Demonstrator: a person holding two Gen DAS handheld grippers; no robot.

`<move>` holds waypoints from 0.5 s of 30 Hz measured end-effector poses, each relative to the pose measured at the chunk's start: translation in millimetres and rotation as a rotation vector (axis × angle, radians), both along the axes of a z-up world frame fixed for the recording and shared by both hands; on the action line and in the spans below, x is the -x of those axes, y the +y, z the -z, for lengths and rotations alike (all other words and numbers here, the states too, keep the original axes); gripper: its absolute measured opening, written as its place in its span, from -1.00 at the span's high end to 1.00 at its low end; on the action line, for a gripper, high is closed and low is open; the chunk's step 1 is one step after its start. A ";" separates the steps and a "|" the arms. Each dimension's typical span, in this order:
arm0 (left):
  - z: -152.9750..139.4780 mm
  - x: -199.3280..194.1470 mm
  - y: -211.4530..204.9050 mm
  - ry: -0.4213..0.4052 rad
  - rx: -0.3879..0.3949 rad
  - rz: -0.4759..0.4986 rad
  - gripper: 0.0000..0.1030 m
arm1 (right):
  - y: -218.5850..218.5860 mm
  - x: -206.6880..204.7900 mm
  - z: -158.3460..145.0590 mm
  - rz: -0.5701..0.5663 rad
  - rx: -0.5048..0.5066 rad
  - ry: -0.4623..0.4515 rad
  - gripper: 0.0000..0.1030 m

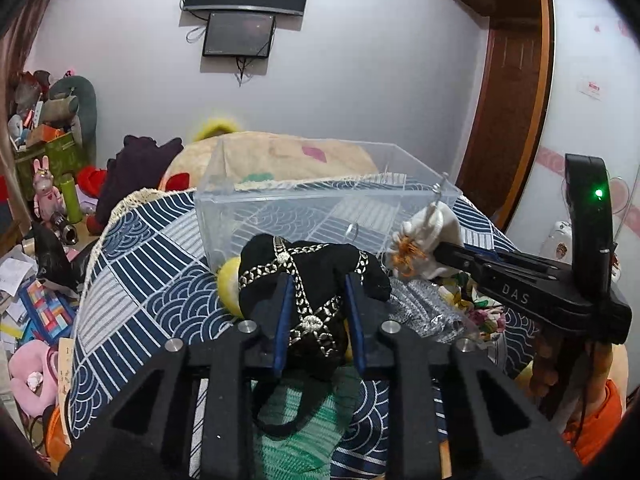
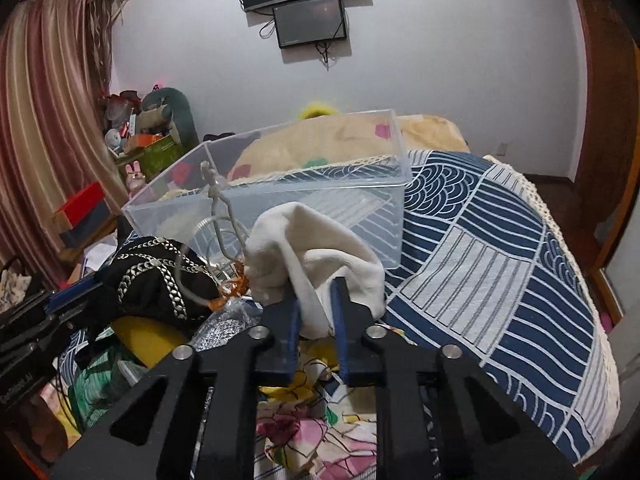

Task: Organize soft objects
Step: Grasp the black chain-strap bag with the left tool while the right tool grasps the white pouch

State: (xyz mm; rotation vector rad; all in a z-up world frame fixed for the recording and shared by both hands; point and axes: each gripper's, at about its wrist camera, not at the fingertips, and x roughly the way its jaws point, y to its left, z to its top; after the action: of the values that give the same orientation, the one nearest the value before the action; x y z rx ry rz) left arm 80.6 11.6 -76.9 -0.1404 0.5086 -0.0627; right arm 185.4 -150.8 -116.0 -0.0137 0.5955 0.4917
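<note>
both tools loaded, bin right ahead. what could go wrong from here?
1. A thin cord trails from the white cloth in the right tool and loops over the black embroidered bag in the left tool; separating them could tangle.
2. The cord may catch the clear bin rim.

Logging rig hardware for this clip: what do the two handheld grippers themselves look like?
Both are matte black with angular, cut-out linkage arms, silver round pivot bolts, and blue pads lining the jaws. The left gripper and right gripper look identical. Seen from the left wrist, the right unit's body bears white "DAS" lettering and a black upright module with a green LED.
</note>
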 end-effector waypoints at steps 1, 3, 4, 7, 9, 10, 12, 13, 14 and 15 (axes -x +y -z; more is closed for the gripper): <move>-2.4 1.6 0.7 -0.008 0.001 -0.002 0.56 | -0.3 -0.5 -1.4 0.003 -0.001 -0.007 0.79; -7.0 4.5 3.5 -0.023 0.007 -0.004 0.58 | -3.7 3.8 -6.0 0.001 -0.008 -0.024 0.80; -10.5 6.8 4.5 -0.035 0.013 -0.005 0.58 | -6.7 8.0 -9.2 0.000 -0.015 -0.035 0.80; -19.4 11.9 7.3 -0.062 0.034 0.002 0.58 | -7.0 13.7 -15.9 -0.002 -0.020 -0.064 0.81; -26.1 14.9 8.6 -0.082 0.047 0.000 0.58 | -8.9 17.7 -21.4 -0.005 -0.030 -0.081 0.81; -28.0 15.2 9.4 -0.089 0.050 0.003 0.58 | -10.1 19.7 -23.9 -0.007 -0.037 -0.087 0.81; -30.7 14.8 10.2 -0.098 0.066 0.008 0.58 | -12.3 22.5 -29.2 -0.016 -0.054 -0.098 0.81; -30.7 13.8 9.7 -0.097 0.076 0.013 0.58 | -14.2 25.0 -31.9 -0.021 -0.062 -0.106 0.81; -30.3 11.8 9.9 -0.092 0.089 0.020 0.58 | -14.6 25.7 -33.8 -0.023 -0.064 -0.112 0.81; -30.1 9.7 9.1 -0.086 0.101 0.027 0.58 | -14.9 27.0 -36.2 -0.023 -0.067 -0.121 0.81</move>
State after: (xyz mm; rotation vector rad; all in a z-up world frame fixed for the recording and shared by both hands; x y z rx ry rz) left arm 70.9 20.7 -46.8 -0.2288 0.4219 -0.1200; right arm 158.4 -165.7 -79.8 0.0135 0.4606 0.5293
